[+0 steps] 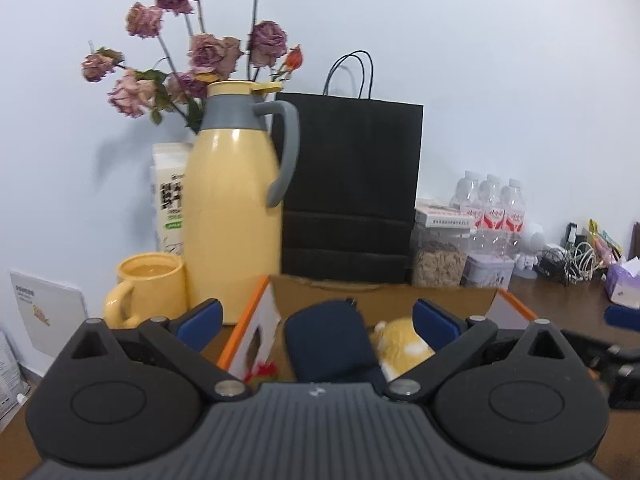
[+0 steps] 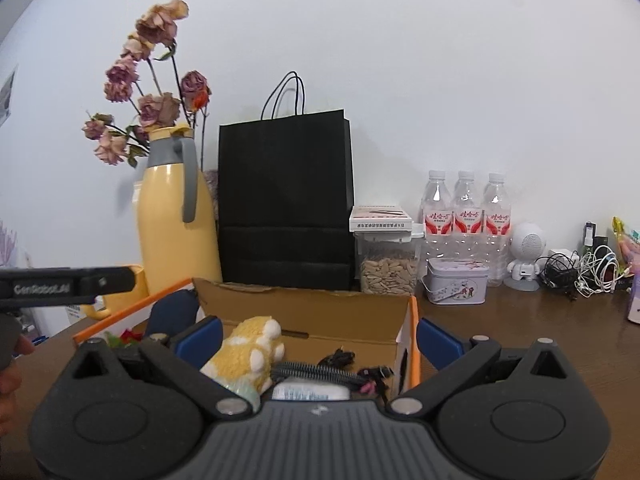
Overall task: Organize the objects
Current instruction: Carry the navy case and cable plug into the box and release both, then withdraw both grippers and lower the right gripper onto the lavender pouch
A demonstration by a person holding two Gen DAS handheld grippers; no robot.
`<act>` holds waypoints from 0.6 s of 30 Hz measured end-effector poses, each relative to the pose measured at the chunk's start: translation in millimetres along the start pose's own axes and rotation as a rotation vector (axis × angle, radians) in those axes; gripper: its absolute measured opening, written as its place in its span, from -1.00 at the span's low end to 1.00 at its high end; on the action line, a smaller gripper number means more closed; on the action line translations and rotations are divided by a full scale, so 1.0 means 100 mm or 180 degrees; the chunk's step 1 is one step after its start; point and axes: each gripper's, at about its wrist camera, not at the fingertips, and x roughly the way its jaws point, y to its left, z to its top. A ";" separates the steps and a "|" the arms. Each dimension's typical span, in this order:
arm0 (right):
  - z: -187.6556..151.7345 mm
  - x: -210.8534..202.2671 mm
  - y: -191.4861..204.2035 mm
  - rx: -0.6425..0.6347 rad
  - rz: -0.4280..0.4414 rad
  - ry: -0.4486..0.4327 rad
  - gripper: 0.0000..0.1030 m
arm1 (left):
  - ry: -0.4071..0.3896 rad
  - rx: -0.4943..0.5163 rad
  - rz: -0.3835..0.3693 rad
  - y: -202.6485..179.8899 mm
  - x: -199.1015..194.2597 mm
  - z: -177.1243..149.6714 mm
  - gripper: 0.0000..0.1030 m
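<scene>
Both my left gripper [image 1: 318, 320] and right gripper [image 2: 319, 340] gape wide, empty; plush toy [image 2: 250, 354] in cardboard box [image 2: 304, 312] looks soft, light: pinch its body

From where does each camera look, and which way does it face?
Left wrist: sits on the left gripper, faces the wall over the box; nearest is the jug; its own open blue fingers show.
Right wrist: sits on the right gripper, faces the same wall from further right, toward the bottles; its open fingers and the other gripper's dark body at the left edge show.
Shared: box, plush, jug, black bag.
</scene>
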 end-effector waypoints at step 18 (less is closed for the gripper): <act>-0.73 -0.85 0.10 -0.0064 0.0615 0.0762 1.00 | 0.0658 0.0201 0.0048 0.22 -0.81 -0.83 1.00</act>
